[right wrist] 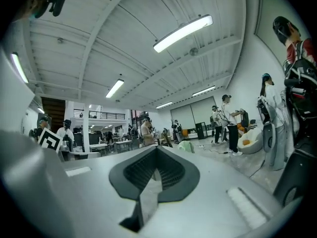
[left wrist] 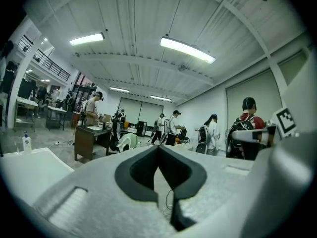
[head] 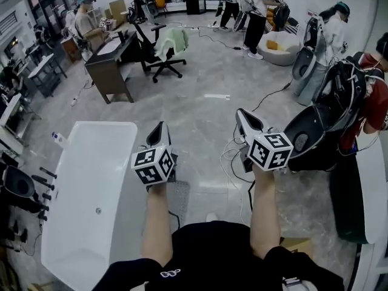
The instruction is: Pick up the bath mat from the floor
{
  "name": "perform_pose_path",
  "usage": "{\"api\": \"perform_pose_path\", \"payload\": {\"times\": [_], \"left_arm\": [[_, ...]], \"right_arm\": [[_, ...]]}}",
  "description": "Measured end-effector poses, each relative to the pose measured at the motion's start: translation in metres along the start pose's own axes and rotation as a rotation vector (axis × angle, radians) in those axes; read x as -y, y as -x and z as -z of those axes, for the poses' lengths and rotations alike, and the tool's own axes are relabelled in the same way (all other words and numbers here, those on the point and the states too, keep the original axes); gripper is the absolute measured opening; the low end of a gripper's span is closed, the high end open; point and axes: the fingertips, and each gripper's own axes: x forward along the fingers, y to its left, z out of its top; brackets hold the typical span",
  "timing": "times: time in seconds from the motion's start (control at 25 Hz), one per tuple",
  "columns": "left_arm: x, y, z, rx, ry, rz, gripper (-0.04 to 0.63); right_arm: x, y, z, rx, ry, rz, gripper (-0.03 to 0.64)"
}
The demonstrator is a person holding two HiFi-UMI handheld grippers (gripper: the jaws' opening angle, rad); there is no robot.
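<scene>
Black cloth of the person's top (head: 206, 253) fills the nearest edge; a small white mark on it is too small to read. Just beyond, by the left forearm, a grey dotted patch on the floor looks to be the bath mat (head: 179, 197). It lies flat at 6 o'clock from the left gripper (head: 160, 126), near the white bathtub (head: 79, 162) and apart from both tools. The left gripper's jaws are pressed together on nothing. The right gripper (head: 240, 112), at 3 o'clock from the left, is closed and empty too. Each carries a marker cube (head: 153, 165) printed with black-and-white square patterns. White cables (head: 233, 153) trail on the floor under the right gripper. Farther off, a brown desk (head: 109, 68) stands at 11 o'clock and a black office chair (head: 162, 56) draped in pale green at 12 o'clock. Several people stand by the far wall.
</scene>
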Motion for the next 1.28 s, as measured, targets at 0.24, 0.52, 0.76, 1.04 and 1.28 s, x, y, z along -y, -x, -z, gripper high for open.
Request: {"api": "perform_pose_path", "payload": {"times": [0.24,0.52,0.76,1.04,1.28], "left_arm": [[-0.06,0.017,-0.009,0.011,-0.063,-0.162,0.003],[-0.132,0.049,-0.011,0.032,-0.014,-0.373,0.003],[-0.178,0.1,-0.008,0.048,0.016,-0.548,0.003],[-0.229,0.206,0.005,0.075,0.064,-0.845,0.003],[-0.215,0.302,-0.007,0.091,0.063,-1.068,0.003]], "right_arm": [[-0.023,-0.057,-0.006,0.059,-0.029,-0.117,0.006],[-0.087,-0.131,0.022,-0.023,-0.031,-0.337,0.006],[-0.154,-0.177,0.041,-0.079,-0.039,-0.518,0.006],[-0.286,-0.201,0.078,-0.164,-0.04,-0.83,0.006],[-0.41,-0.173,0.088,-0.211,0.0,-1.093,0.006]]}}
